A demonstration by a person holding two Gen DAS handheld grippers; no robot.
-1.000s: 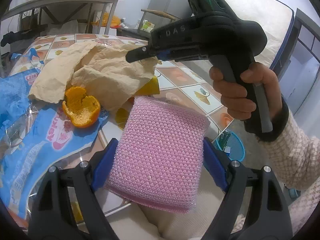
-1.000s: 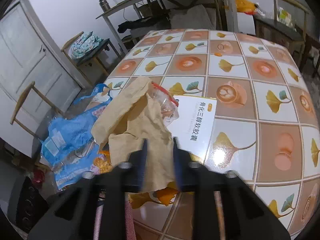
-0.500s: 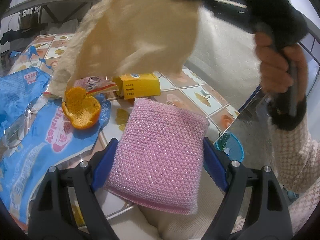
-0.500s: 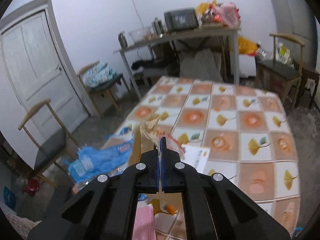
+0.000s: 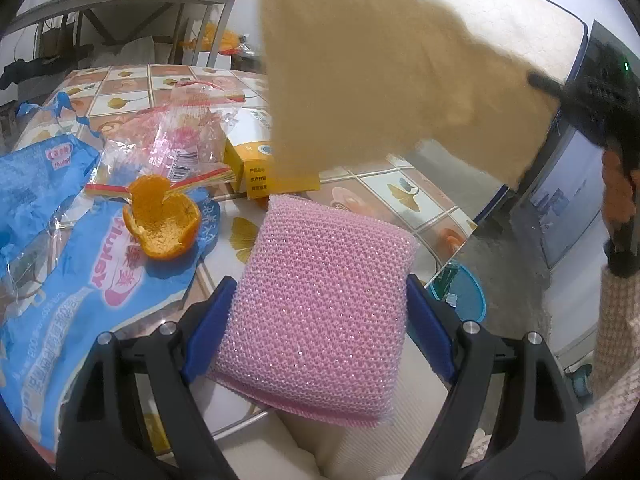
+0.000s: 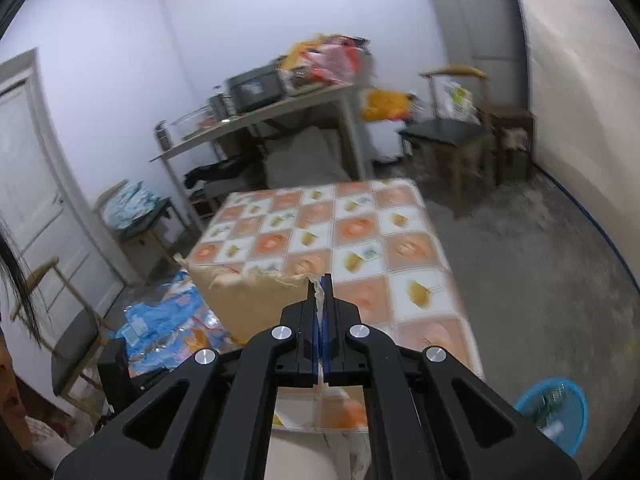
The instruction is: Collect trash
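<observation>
Judging from how things lie, the collecting is only begun; the right gripper (image 6: 320, 292) has its jaws clenched on a torn edge of the brown paper (image 5: 400, 80), which hangs in the air above the tabletop (image 5: 400, 196), near the blue basin (image 6: 554, 412) on the floor. The left gripper (image 5: 320, 312) grasps a pink scouring pad (image 5: 320, 300) between wide jaws; the orange peel (image 5: 162, 220), the blue plastic bags (image 5: 80, 280), the clear wrapper (image 5: 192, 132) and the yellow box (image 5: 256, 168) remain on the tabletop, so most of the work is left.
</observation>
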